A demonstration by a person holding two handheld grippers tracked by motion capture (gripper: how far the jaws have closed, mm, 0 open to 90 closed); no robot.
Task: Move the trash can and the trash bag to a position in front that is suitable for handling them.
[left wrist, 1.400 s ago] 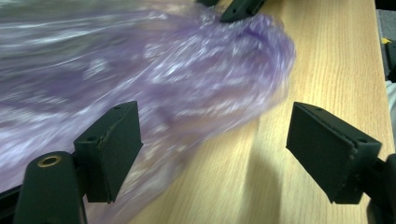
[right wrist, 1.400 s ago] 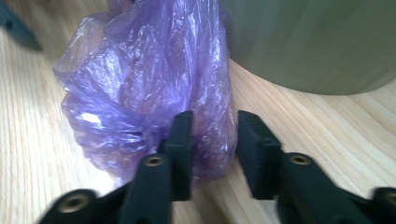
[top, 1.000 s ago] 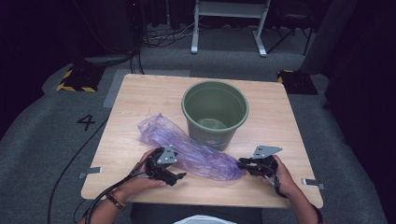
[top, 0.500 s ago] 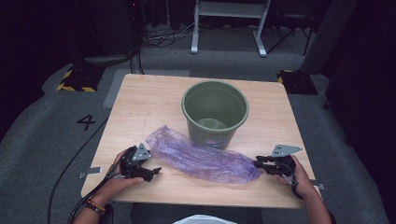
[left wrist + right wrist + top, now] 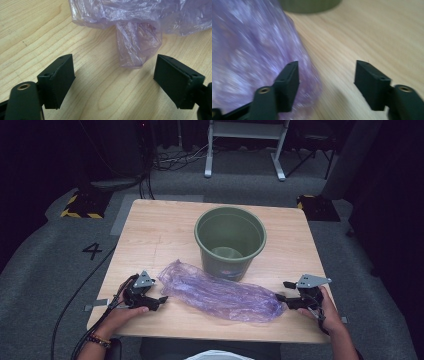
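Near the table's (image 5: 150,235) front edge lies one purple bag (image 5: 220,292), crumpled flat and stretched out lengthwise from front left toward front right. Its left end bunches just ahead of the left gripper (image 5: 161,300); its right end tapers to a point just beside the right gripper (image 5: 281,291). In the left gripper view a twisted fold of the bag (image 5: 135,47) hangs down toward the gap between the jaws, which stand wide apart with bare wood between them and nothing pressed: released. In the right gripper view the picture is blurred; the bag (image 5: 254,57) lies behind and beside one jaw, and the gap between the two jaws shows bare wood. Those jaws have just been opening and stand apart, holding nothing.

Behind the bag, about mid-table, stands one green bucket (image 5: 230,242), upright and open at the top, its base touching or just behind the bag's middle; which, I cannot tell. Two hands come in from the front edge, one at each gripper, the left hand (image 5: 117,312) near the front left corner and the right hand (image 5: 330,312) near the front right corner. A cable trails from the left gripper off the table's left edge onto the grey floor (image 5: 45,270), where a number 4 (image 5: 93,251) is marked.
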